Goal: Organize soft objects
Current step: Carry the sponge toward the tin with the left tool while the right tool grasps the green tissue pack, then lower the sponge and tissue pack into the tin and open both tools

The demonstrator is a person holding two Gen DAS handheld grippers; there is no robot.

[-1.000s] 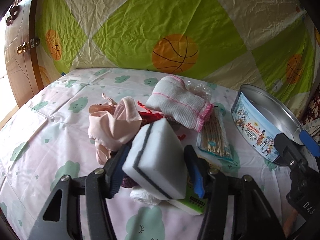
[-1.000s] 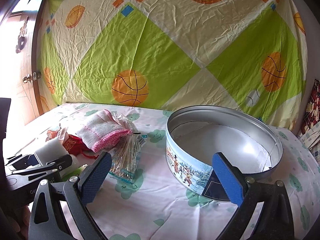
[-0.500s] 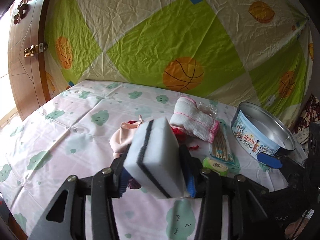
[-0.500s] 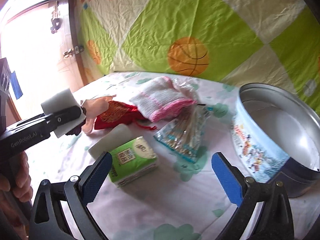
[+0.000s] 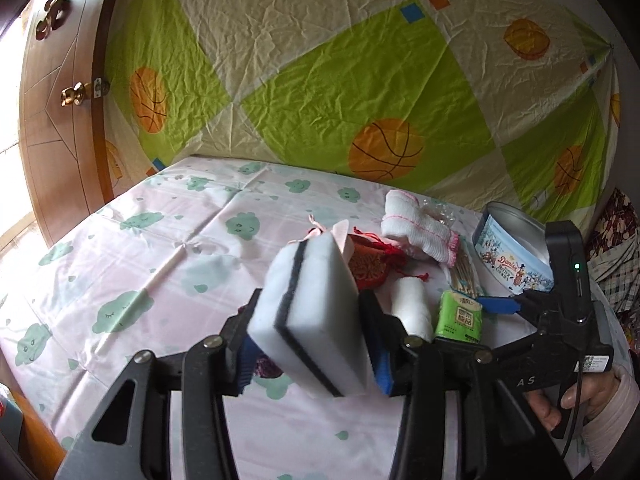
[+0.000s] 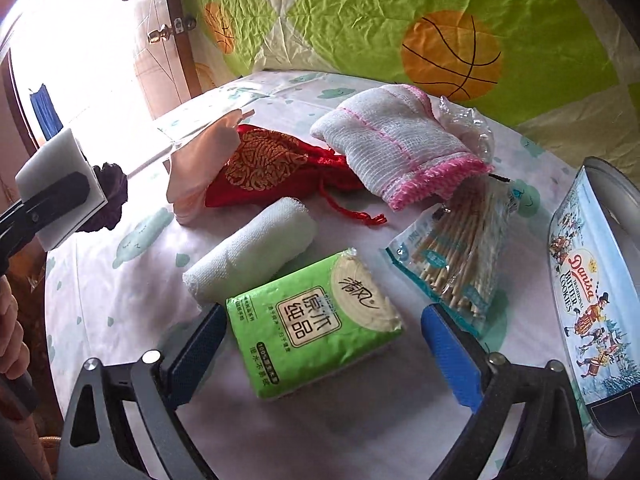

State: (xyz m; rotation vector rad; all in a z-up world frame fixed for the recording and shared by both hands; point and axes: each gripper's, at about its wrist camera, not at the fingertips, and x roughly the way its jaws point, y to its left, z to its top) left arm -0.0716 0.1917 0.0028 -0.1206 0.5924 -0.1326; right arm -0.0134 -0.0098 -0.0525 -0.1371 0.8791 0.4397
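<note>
Covering the table, a cloud-print cloth (image 6: 132, 240) carries a cookie tin (image 6: 592, 320). Off the cloth, the left gripper (image 5: 312, 332) clamps a white sponge (image 5: 316, 312); the right gripper (image 6: 320, 344), jaws closing but not touching, straddles a green tissue pack (image 6: 312, 320).
</note>
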